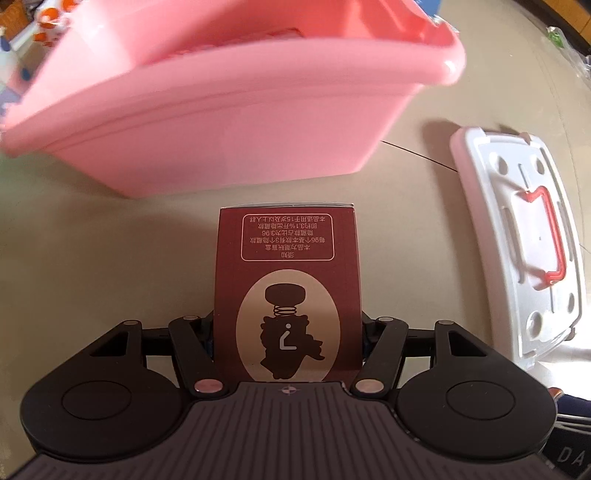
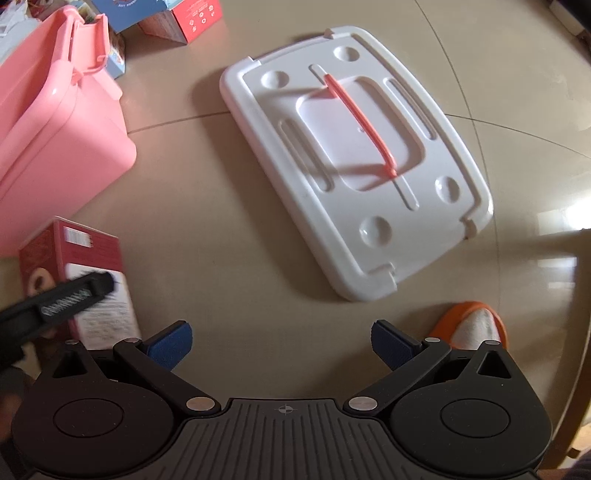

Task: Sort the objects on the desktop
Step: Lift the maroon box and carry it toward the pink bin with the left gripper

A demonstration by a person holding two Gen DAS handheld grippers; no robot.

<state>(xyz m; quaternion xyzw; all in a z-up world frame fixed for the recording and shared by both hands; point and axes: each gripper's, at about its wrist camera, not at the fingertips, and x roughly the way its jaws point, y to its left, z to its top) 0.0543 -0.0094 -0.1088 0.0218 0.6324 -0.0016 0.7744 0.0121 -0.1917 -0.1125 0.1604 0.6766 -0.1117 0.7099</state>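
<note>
Maroon cardboard fills the lower middle of the left wrist view: a small box (image 1: 288,295) is pinched between the fingers of the left gripper (image 1: 288,332), which are closed narrow against its two sides, its printed face turned toward the camera. Across the upper half of that frame sits the pink bin (image 1: 229,122), its near rim just ahead of the box and blurred. In the right wrist view the same box shows at the lower left, near the bin's wall, with one black finger (image 2: 74,291) across it. The right gripper (image 2: 282,343) holds nothing — its blue-padded fingers stand wide apart over bare beige counter (image 2: 207,206). The bin's white lid (image 2: 354,158), with its red handle, lies flat in the middle of that view, well apart from the bin. More boxes (image 2: 177,18) wait at the upper left. The step in hand looks to be dropping the box into the bin. To do it well, the box should be carried high enough to pass over the near rim without knocking it, brought well inside the walls and only then let go — releasing too soon would tip it off the rim onto the counter. Whether the bin already holds much cannot be told; its inside is blurred.
</note>
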